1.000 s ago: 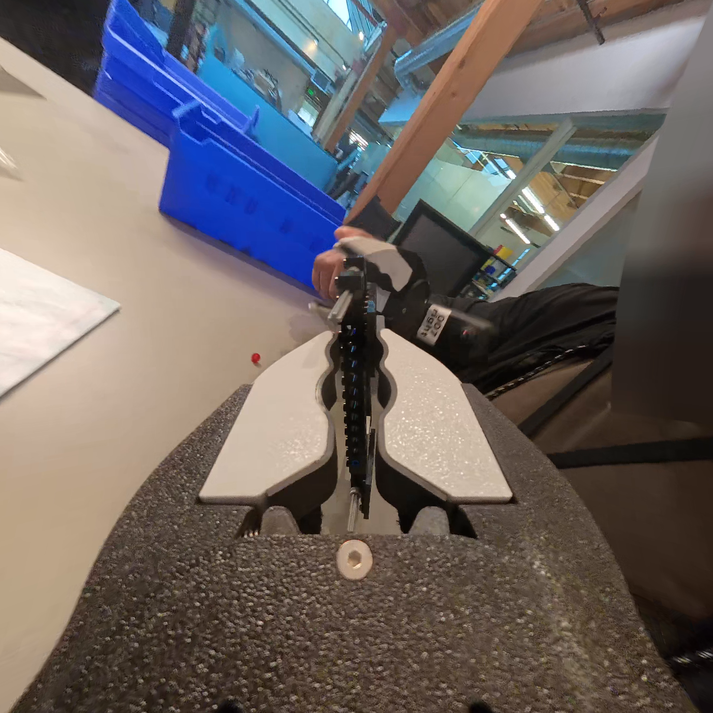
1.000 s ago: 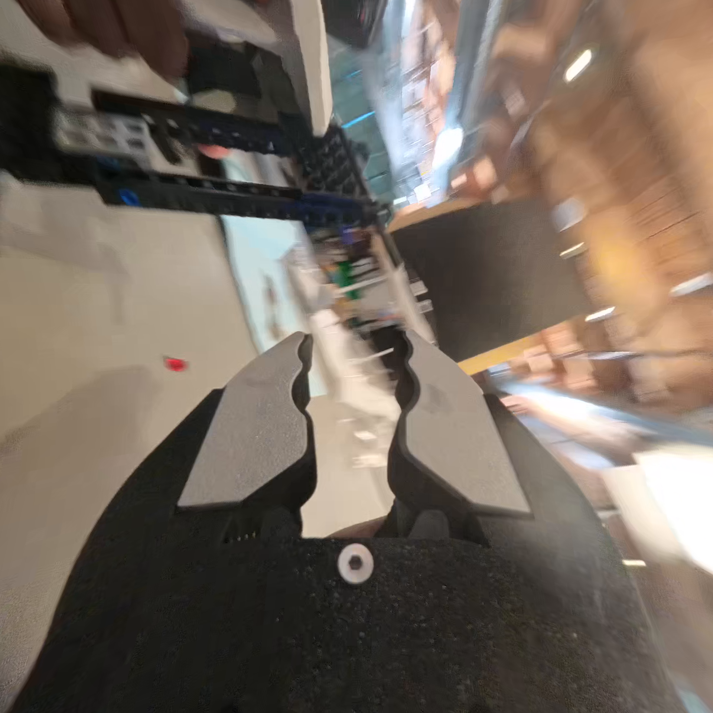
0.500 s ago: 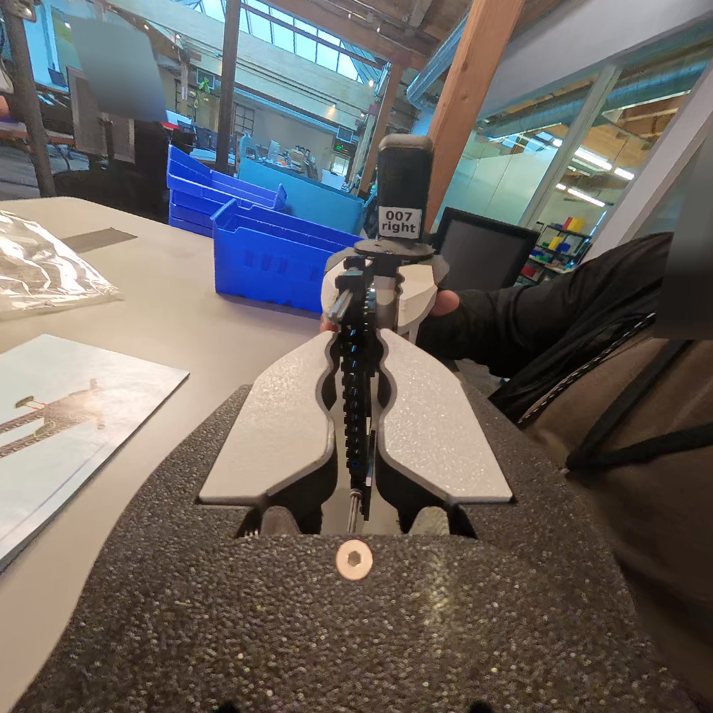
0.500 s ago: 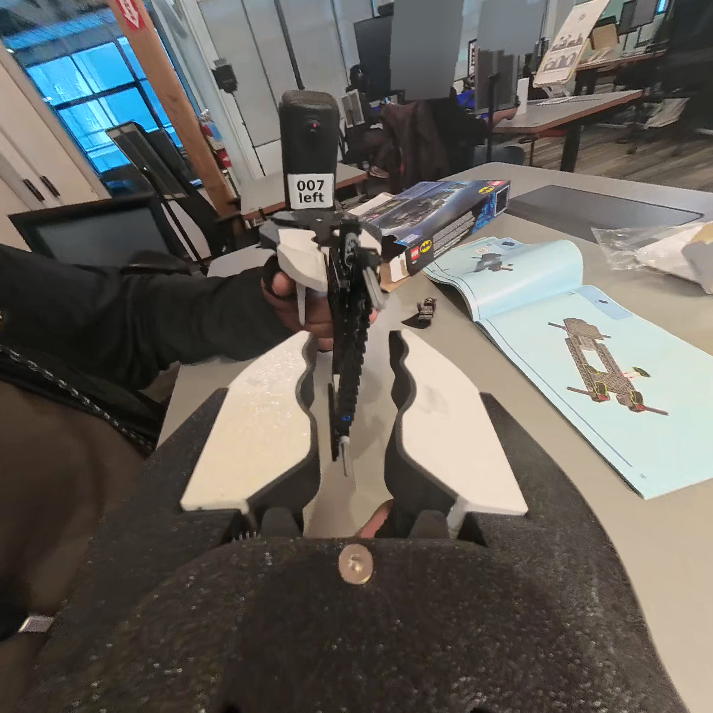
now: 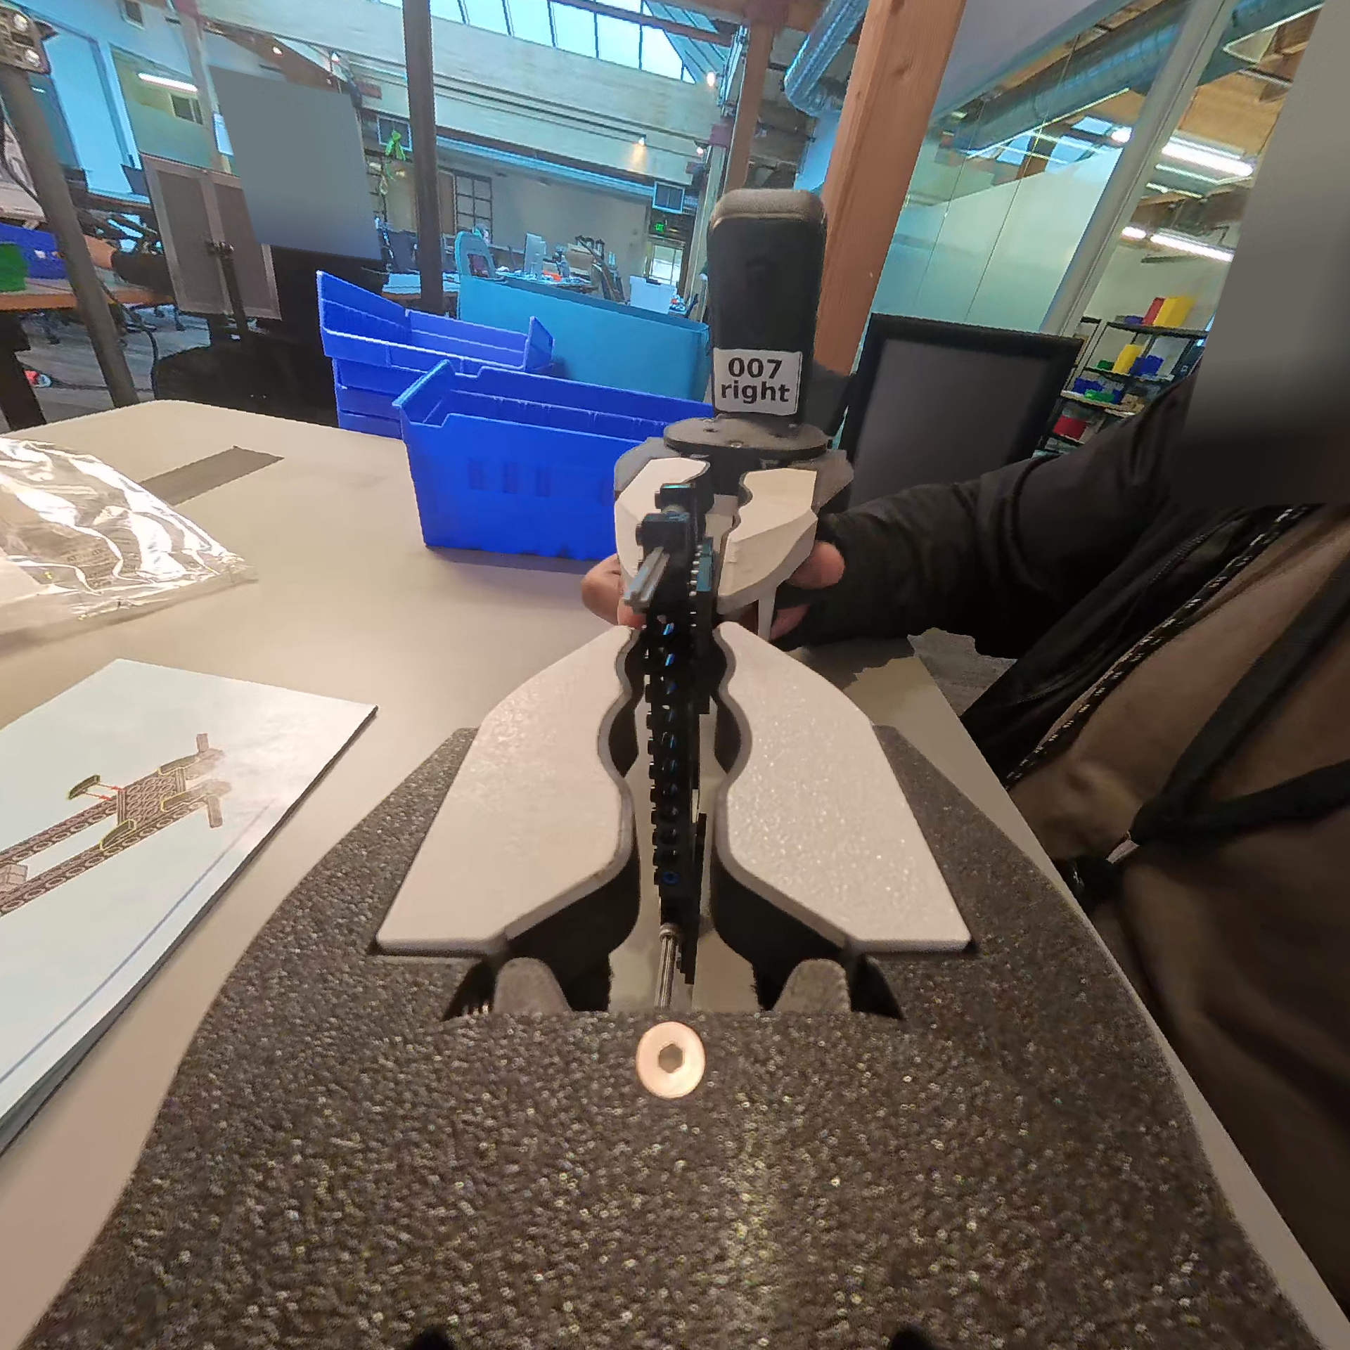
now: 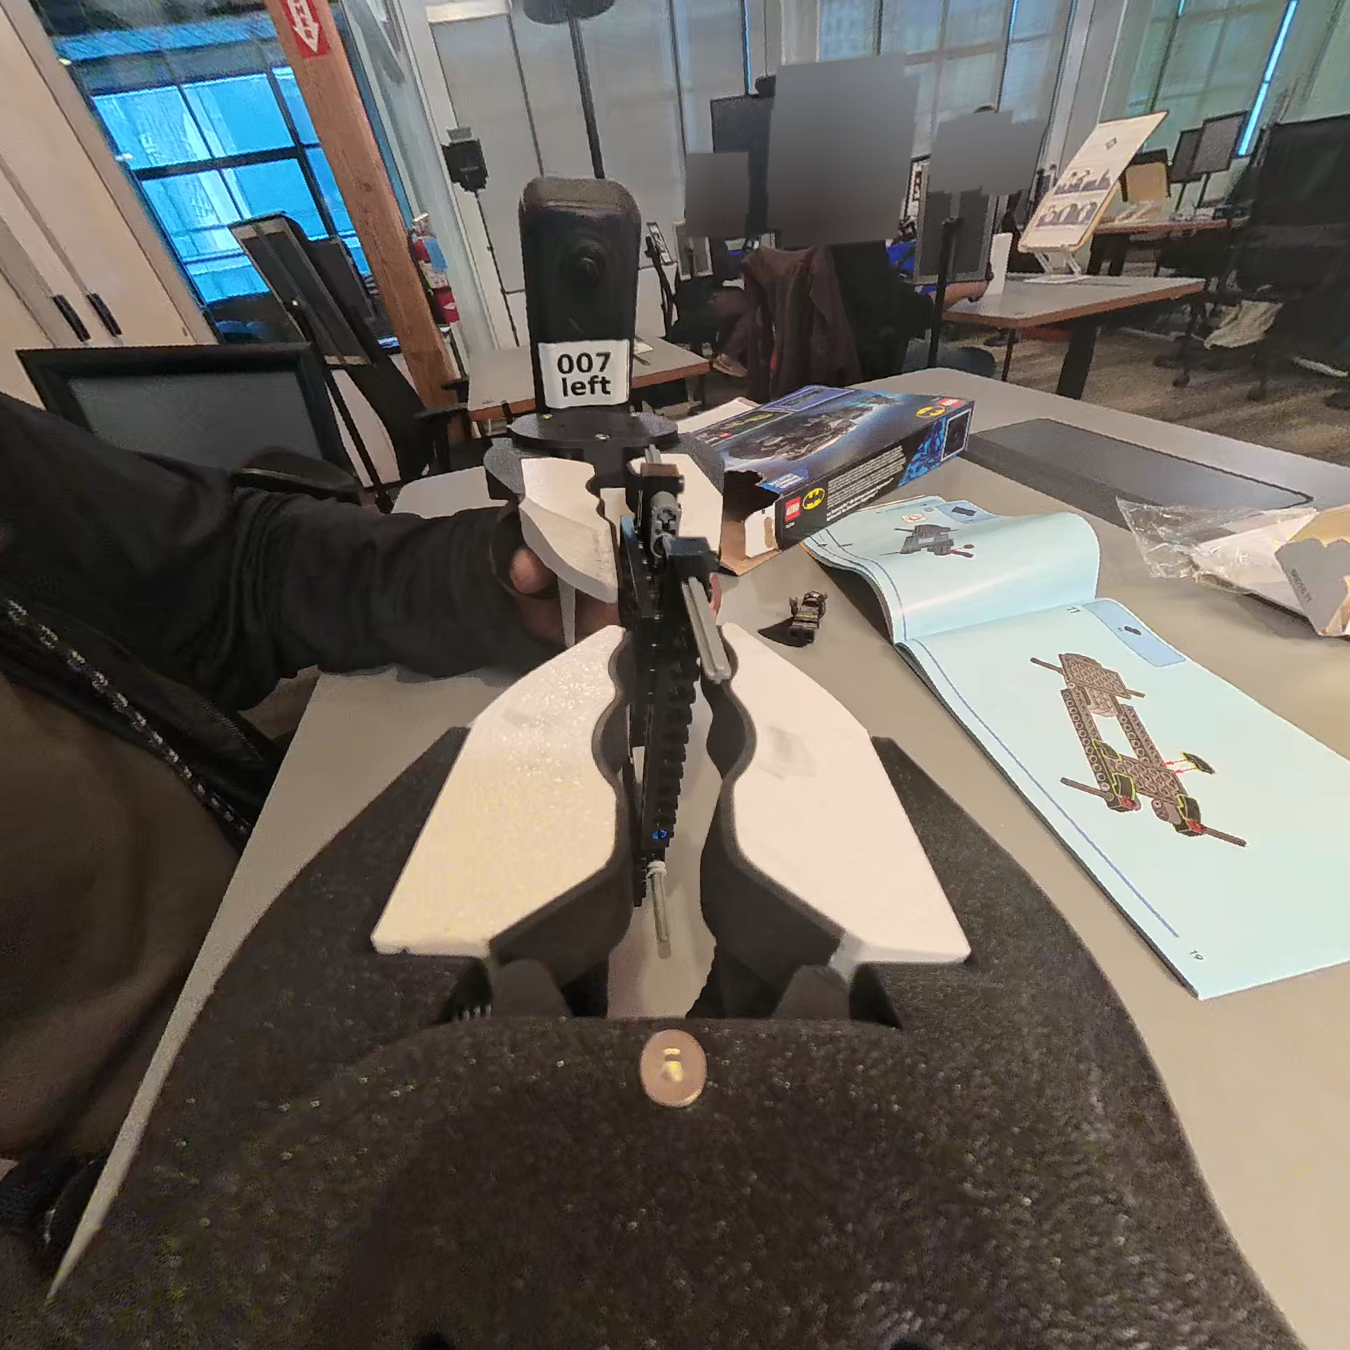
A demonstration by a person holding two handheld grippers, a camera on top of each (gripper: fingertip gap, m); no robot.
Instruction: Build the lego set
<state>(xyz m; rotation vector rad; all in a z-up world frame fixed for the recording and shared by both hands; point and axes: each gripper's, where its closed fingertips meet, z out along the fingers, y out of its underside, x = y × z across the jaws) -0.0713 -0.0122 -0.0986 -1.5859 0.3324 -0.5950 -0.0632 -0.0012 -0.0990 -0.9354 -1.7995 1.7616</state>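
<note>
A long black brick assembly (image 5: 673,738) with blue pins and a grey axle stands on edge between my two grippers, above the grey table (image 5: 351,599). My left gripper (image 5: 672,646) is shut on one end of it, both pads pressing its sides. My right gripper (image 6: 668,646) is shut on the other end of the same assembly (image 6: 661,738). The two grippers face each other, tips almost touching. The right gripper also shows in the left wrist view (image 5: 719,526), and the left gripper shows in the right wrist view (image 6: 606,526). A grey axle (image 6: 705,628) sticks out along the assembly.
Blue bins (image 5: 526,467) stand at the back. An open instruction booklet (image 6: 1096,701) lies on the table and also shows in the left wrist view (image 5: 146,818). A clear plastic bag (image 5: 95,540), a dark box (image 6: 840,453) and a small minifigure (image 6: 807,617) lie nearby. Black sleeves (image 5: 1023,540) hold the grippers. The tips of both grippers are at nearly the same place.
My right gripper swung round to face the left one and its jaws closed on the free end of the assembly. My left gripper kept its grip and levelled out.
</note>
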